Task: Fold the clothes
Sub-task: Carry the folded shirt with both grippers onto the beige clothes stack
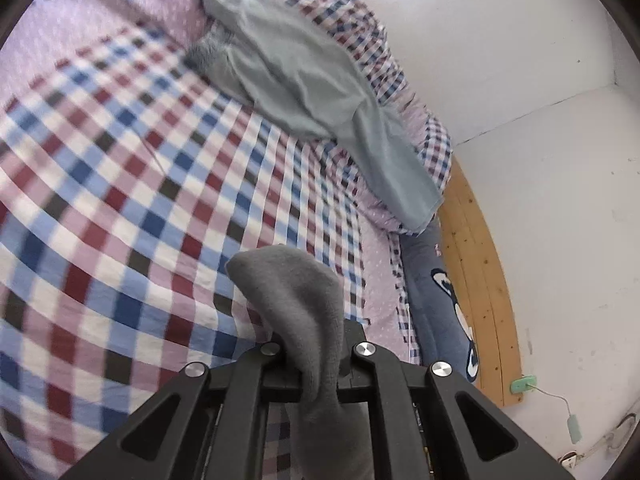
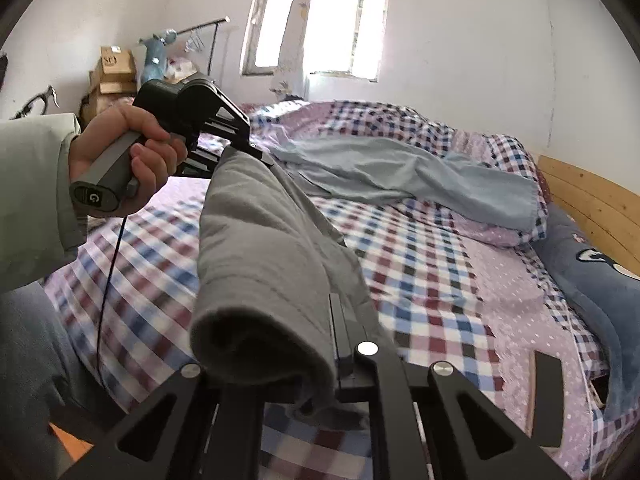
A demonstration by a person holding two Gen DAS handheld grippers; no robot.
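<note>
Both my grippers pinch the grey garment [image 2: 260, 264]: left gripper [image 1: 310, 364] clamped on one end, right gripper [image 2: 320, 364] on the other, cloth hanging between them above the checked bed [image 2: 432, 280]. Little fabric sits in each bite, so I judge a tug apart could pull an end free, dropping it near the pale blue garment [image 2: 400, 176]

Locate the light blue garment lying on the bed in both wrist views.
Left wrist: the light blue garment lies top centre, draped over the folded quilt.
Right wrist: the garment stretches across centre right, beyond the grey cloth.
Shared landmark: the wooden headboard at right.
</note>
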